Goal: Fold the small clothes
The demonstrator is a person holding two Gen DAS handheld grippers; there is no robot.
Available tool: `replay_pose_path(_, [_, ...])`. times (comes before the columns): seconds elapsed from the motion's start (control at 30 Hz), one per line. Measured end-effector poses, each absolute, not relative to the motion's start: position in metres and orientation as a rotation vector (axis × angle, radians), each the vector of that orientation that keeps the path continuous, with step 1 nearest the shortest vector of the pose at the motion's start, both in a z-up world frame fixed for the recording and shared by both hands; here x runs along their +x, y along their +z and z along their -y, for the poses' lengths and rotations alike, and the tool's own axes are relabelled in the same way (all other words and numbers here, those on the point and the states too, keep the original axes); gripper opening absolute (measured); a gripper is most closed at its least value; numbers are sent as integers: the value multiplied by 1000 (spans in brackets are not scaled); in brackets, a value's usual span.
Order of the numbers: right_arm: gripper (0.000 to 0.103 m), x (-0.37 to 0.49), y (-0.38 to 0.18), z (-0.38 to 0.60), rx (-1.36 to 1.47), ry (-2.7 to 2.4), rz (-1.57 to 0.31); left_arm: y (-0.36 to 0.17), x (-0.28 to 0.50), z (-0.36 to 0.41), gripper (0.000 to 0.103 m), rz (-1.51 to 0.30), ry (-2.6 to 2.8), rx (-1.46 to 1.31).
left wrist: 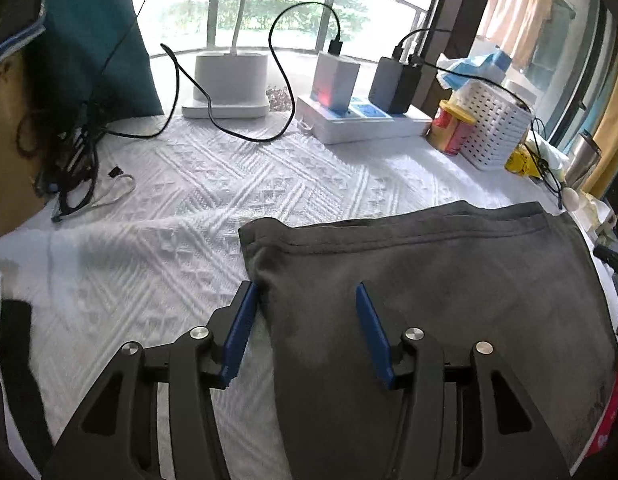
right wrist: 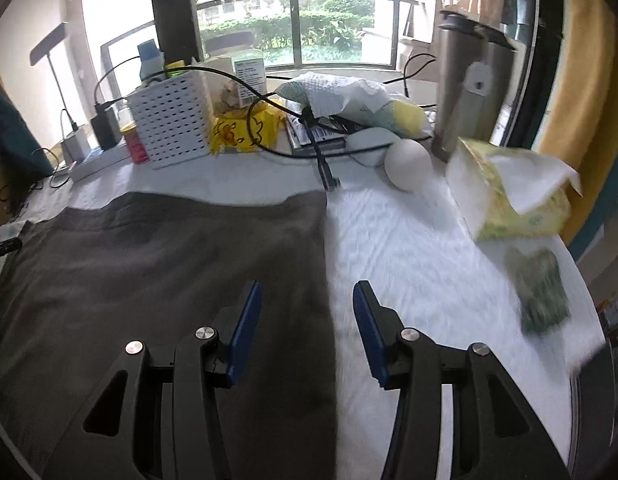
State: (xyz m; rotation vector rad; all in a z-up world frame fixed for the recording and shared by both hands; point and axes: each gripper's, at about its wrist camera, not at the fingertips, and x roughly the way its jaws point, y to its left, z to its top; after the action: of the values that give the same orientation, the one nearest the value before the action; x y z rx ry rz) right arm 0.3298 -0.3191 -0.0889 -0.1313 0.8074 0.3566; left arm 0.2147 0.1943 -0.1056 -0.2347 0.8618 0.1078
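Observation:
A dark grey garment (left wrist: 429, 280) lies flat on the white textured table cover (left wrist: 169, 208). In the left wrist view my left gripper (left wrist: 305, 288) hangs open over the garment's left edge. Its left blue pad (left wrist: 241, 332) sits at the cloth's border and its right pad (left wrist: 373, 336) is over the grey fabric. In the right wrist view the same garment (right wrist: 169, 264) fills the left half. My right gripper (right wrist: 307, 286) is open and straddles the garment's right edge, with one pad (right wrist: 245, 328) over the cloth and the other (right wrist: 369, 332) over the white cover. Neither gripper pinches the fabric.
Along the back by the window stand a white power strip with chargers (left wrist: 361, 120), black cables (left wrist: 229, 128), a red can (left wrist: 449, 128) and a white perforated basket (left wrist: 493, 128). On the right are a steel bottle (right wrist: 465, 80), a white egg-shaped object (right wrist: 407, 164), a tissue pack (right wrist: 517, 192) and a green packet (right wrist: 541, 296).

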Motion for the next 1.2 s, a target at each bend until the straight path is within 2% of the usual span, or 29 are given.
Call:
replay_pose_path(0.1, [48, 353, -94, 311, -127, 369, -823, -106, 220, -195, 39, -861, 114, -217])
replay_pose_path(0.17, [47, 363, -99, 305, -144, 373, -842, -107, 223, -195, 7, -870, 106, -214])
replay_pose_path(0.23, [22, 369, -106, 295, -187, 386, -855, -108, 225, -196, 4, -871, 86, -218])
replay_pose_path(0.27, [14, 371, -109, 291, -201, 384, -853, -108, 225, -197, 4, -867, 87, -215])
replay_pose_path(0.3, [10, 372, -109, 290, -212, 372, -840, -107, 226, -197, 4, -861, 92, -209])
replay_pose_path(0.37, [3, 376, -110, 289, -244, 334, -835, -106, 228, -201, 4, -854, 102, -207])
replay_pose_path(0.57, [4, 379, -107, 295, -240, 319, -833, -105, 235, -204, 4, -862, 92, -225])
replay_pose_path(0.73, [5, 365, -92, 302, -218, 290, -806, -88, 227, -197, 7, -823, 109, -217])
replay_pose_path(0.8, [5, 354, -86, 304, -216, 289, -797, -80, 222, -193, 16, -804, 115, -207])
replay_pose_path(0.87, [6, 345, -80, 303, -215, 293, -791, -71, 216, -189, 36, -783, 108, -205])
replay_pose_path(0.93, [9, 335, -75, 304, -211, 297, -782, -63, 210, -181, 38, -768, 94, -194])
replay_pose_path(1.03, [23, 321, -69, 304, -194, 297, -773, -57, 200, -166, 38, -765, 73, -173])
replay_pose_path(1.1, [44, 312, -67, 305, -181, 296, -767, -54, 192, -153, 38, -765, 48, -154])
replay_pose_path(1.2, [50, 298, -65, 308, -159, 296, -762, -52, 181, -135, 38, -764, 12, -143])
